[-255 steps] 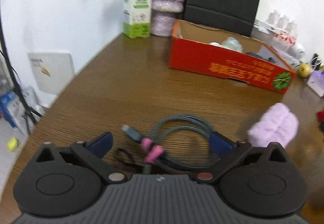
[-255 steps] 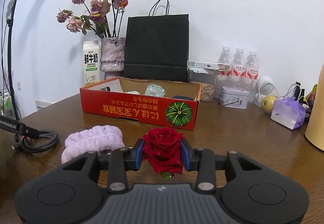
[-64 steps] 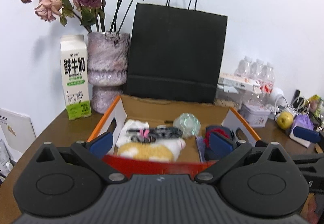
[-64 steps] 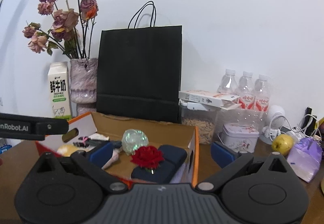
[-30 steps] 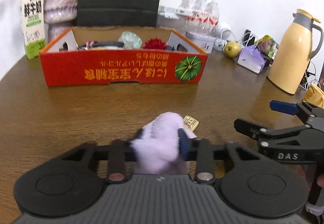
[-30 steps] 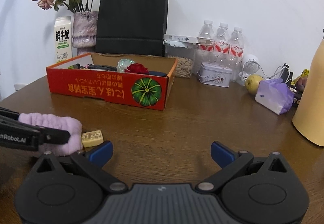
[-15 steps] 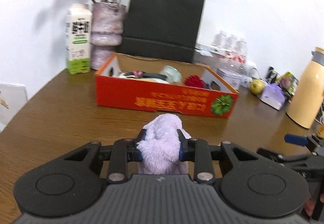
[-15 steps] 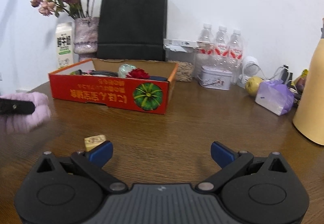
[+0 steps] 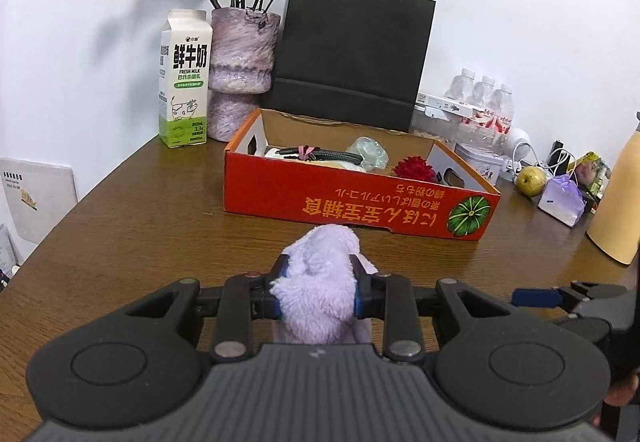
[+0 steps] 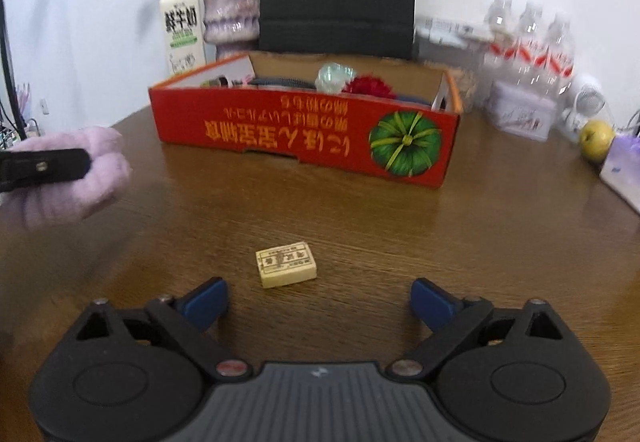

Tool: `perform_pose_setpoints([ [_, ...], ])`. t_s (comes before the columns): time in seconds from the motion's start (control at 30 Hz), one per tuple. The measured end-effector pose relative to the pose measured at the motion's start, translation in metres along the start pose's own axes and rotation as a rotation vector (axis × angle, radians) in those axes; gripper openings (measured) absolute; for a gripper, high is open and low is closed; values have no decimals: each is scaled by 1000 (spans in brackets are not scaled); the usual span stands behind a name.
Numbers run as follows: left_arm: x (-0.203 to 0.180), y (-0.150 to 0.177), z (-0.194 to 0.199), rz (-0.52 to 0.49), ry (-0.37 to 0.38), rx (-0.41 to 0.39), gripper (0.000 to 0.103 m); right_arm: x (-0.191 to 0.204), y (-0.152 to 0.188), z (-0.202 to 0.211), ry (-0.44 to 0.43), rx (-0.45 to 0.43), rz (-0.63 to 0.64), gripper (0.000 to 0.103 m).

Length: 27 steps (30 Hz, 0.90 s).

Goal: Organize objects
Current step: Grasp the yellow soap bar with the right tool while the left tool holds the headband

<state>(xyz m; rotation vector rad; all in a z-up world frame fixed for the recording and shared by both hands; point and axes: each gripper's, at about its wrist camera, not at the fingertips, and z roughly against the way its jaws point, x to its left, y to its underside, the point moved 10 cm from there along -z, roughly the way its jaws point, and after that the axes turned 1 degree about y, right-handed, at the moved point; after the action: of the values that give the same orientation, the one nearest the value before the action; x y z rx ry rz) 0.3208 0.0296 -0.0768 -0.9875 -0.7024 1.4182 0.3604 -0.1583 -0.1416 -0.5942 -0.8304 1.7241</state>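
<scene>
My left gripper [image 9: 318,288] is shut on a fluffy lilac towel [image 9: 320,282] and holds it above the table, in front of the red cardboard box [image 9: 360,202]. The towel also shows at the left of the right wrist view [image 10: 76,174]. The box holds a coiled cable [image 9: 320,154], a clear ball [image 9: 370,152] and a red rose [image 9: 414,168]. My right gripper [image 10: 318,300] is open and empty, low over the table, with a small cream block [image 10: 286,264] just ahead between its fingers.
Behind the box stand a milk carton [image 9: 184,82], a vase of dried roses [image 9: 240,70] and a black paper bag [image 9: 348,54]. At the right are water bottles [image 9: 484,106], a tin [image 10: 520,112], a pear [image 9: 530,180], a purple pouch [image 9: 562,198] and a yellow flask [image 9: 618,202].
My left gripper has lifted the lilac towel and carried it toward the box. My right gripper has tilted down and moved over the cream block, still open.
</scene>
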Motion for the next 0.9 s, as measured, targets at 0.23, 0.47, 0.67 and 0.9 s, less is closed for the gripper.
perform_pose_setpoints([
  [0.23, 1, 2, -1, -1, -3, 7, 29, 6, -12, 9, -24, -91, 16, 29],
  [0.47, 2, 1, 2, 4, 1, -3, 29, 2, -14, 51, 28, -257, 25, 29],
  [0.67, 0, -1, 5, 13, 18, -8, 29, 0, -19, 68, 44, -316, 17, 29],
  [0.9, -7, -11, 9, 12, 18, -33, 29, -2, -27, 72, 49, -342, 18, 29],
])
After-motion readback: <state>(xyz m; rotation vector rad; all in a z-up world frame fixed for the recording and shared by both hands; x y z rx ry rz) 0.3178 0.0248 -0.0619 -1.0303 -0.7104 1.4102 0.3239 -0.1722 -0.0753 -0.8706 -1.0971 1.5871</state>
